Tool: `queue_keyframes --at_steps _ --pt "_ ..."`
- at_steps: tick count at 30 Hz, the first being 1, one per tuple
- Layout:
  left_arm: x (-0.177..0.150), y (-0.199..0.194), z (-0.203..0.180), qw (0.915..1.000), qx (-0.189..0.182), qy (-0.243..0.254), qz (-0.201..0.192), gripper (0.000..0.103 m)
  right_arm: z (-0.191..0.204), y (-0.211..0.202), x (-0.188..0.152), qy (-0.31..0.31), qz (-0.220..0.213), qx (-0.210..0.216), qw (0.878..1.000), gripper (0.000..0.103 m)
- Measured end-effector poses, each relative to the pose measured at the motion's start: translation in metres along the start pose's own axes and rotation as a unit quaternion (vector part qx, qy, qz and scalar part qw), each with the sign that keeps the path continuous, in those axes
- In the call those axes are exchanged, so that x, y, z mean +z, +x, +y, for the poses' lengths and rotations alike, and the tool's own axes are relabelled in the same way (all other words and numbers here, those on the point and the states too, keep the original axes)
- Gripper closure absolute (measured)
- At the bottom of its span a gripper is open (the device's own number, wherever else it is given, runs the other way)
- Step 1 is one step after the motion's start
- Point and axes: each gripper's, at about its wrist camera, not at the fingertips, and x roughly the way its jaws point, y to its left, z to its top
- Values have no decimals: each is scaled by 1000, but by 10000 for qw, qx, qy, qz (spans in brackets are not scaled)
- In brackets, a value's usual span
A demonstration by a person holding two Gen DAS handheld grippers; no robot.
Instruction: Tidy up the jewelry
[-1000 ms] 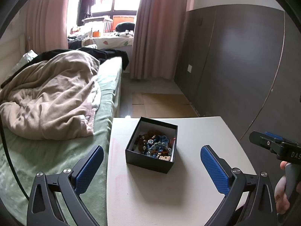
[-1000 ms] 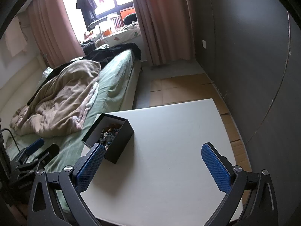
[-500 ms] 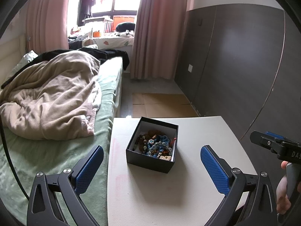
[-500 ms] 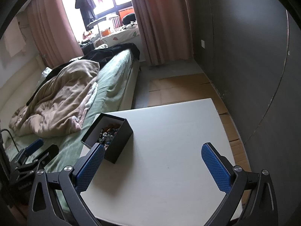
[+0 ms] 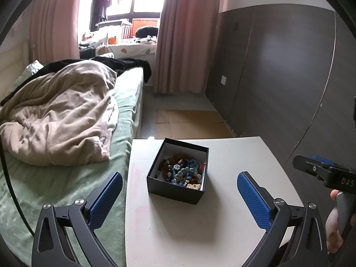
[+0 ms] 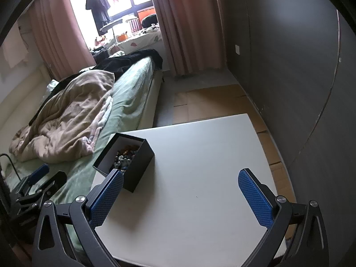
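Observation:
A small black box [image 5: 175,190] with a white lining stands open on the white table [image 5: 200,233], near its left edge. It holds a tangle of beaded jewelry [image 5: 181,170], blue, brown and pale. My left gripper [image 5: 179,183] is open in front of the box, its blue pads wide apart and empty. In the right wrist view the same box [image 6: 139,169] sits left of centre, with beads [image 6: 123,158] showing inside. My right gripper [image 6: 180,182] is open over the bare table [image 6: 200,166], to the right of the box. The right gripper's body [image 5: 327,173] shows at the left wrist view's right edge.
A bed with a green sheet [image 5: 66,178] and a beige blanket [image 5: 60,113] runs along the table's left side. A dark panelled wall [image 5: 278,77] stands to the right. Cardboard [image 5: 189,122] lies on the floor beyond the table. A person's hand [image 5: 336,229] holds the right gripper's handle.
The right wrist view has shifted slightly, with the box a little higher in it. Both grippers stay open and the box has not moved.

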Motion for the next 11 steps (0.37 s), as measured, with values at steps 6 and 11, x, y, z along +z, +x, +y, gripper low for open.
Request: queue_keyframes --at_steps 6,11 --pt "0 0 -2 10000 -8 14 -1 0 0 0 0 -7 8 -3 10000 0" --pt "-1 0 -2 10000 -17 12 6 0 0 2 -2 9 49 -31 10000 0"
